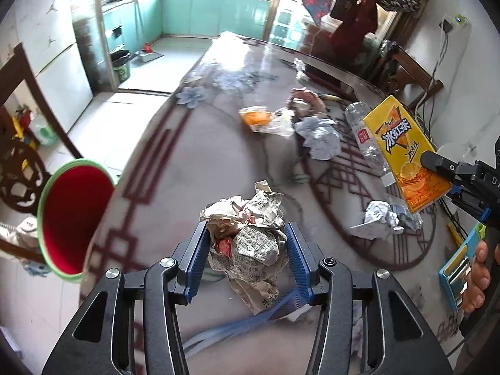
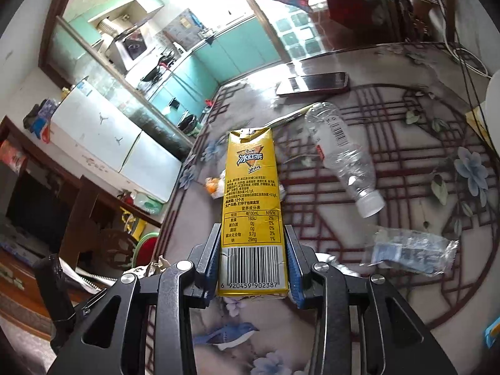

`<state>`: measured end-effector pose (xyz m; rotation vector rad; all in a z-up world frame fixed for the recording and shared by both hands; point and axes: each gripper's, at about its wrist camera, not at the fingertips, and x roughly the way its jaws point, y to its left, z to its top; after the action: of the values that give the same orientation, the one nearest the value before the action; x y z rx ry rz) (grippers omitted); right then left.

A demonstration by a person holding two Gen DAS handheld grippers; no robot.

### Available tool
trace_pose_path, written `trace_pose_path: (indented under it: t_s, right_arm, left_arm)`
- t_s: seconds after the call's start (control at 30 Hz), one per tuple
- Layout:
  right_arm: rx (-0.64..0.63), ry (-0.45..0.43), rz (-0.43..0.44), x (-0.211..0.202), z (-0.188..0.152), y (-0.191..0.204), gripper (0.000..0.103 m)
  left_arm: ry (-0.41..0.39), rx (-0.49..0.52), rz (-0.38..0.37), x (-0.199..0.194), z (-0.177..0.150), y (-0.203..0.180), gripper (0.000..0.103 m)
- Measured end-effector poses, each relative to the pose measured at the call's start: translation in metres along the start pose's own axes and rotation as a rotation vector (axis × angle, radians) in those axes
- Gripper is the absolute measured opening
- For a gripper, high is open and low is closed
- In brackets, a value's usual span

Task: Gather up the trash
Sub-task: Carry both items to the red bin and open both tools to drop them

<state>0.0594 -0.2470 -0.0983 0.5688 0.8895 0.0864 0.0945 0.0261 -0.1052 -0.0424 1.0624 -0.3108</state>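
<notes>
Left gripper [image 1: 247,250] (tilted down) clamps crumpled paper [image 1: 247,234]; right gripper [image 2: 253,262] clamps yellow carton [image 2: 250,200].

Bare table [image 1: 193,168] lies open toward the red bin [image 1: 75,215]; crumpled paper [image 1: 322,137] and bottle [image 1: 365,137] clutter the right.

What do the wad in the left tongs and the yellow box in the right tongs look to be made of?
The wad: printed paper, matte, judging by its sharp crumples and small print, probably newsprint or a wrapper. The yellow box: coated paperboard drink carton, slightly glossy, with folded edges, a creased top and a printed barcode.
</notes>
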Motion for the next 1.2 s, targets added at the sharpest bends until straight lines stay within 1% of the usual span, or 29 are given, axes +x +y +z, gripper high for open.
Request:
trace_pose_path:
  t_s: [0.17,0.53,0.83,1.1,1.2]
  right_arm:
    - [-0.035,0.014,0.022,0.008,-0.007,0.024,0.035]
    - [-0.086,0.039,0.037,0.028,-0.020,0.076,0.035]
    - [-0.113,0.052,0.048,0.049,-0.031,0.118,0.035]
    - [-0.159,0.086,0.058,0.074,-0.045,0.163,0.035]
    - [-0.170,0.097,0.062,0.084,-0.050,0.176,0.035]
  left_arm:
    - [-0.014,-0.027,0.009,-0.011,-0.005,0.022,0.047]
    - [-0.017,-0.089,0.032,-0.018,-0.010,0.078,0.048]
    - [-0.024,-0.108,0.042,-0.022,-0.005,0.118,0.048]
    - [-0.014,-0.125,0.048,-0.016,0.000,0.156,0.048]
    - [-0.014,-0.132,0.052,-0.016,0.001,0.165,0.048]
